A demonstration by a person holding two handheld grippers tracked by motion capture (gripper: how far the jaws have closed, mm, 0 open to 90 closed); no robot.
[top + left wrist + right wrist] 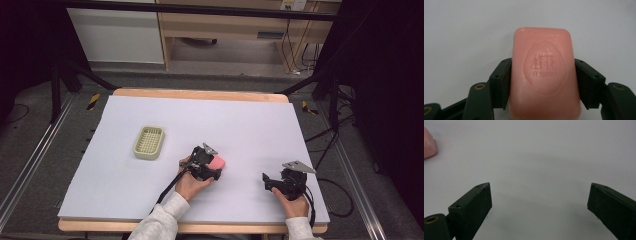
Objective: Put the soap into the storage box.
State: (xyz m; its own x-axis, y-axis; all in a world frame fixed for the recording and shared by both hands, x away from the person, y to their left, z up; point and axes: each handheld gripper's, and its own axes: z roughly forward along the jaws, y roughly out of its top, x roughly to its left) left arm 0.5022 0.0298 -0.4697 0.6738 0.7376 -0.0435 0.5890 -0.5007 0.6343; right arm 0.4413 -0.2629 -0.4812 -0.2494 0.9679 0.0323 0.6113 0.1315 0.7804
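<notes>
A pink bar of soap [545, 72] with an embossed oval stamp lies flat between the jaws of my left gripper [543, 83], and both pads press on its long sides. From above, that soap [218, 162] sticks out past the left gripper [212, 167] near the middle of the white table [240, 125]. My right gripper [267, 181] rests low at the front right with its jaws wide apart and nothing between them. In the right gripper view the open right gripper [539, 202] faces bare table, and a corner of the soap [428, 143] shows at the far left.
A pale green soap dish [149, 142] with a slotted grid top sits left of centre, a hand's width from the left gripper. Cables trail from both grippers toward the front edge. Dark stands and floor rails flank the table.
</notes>
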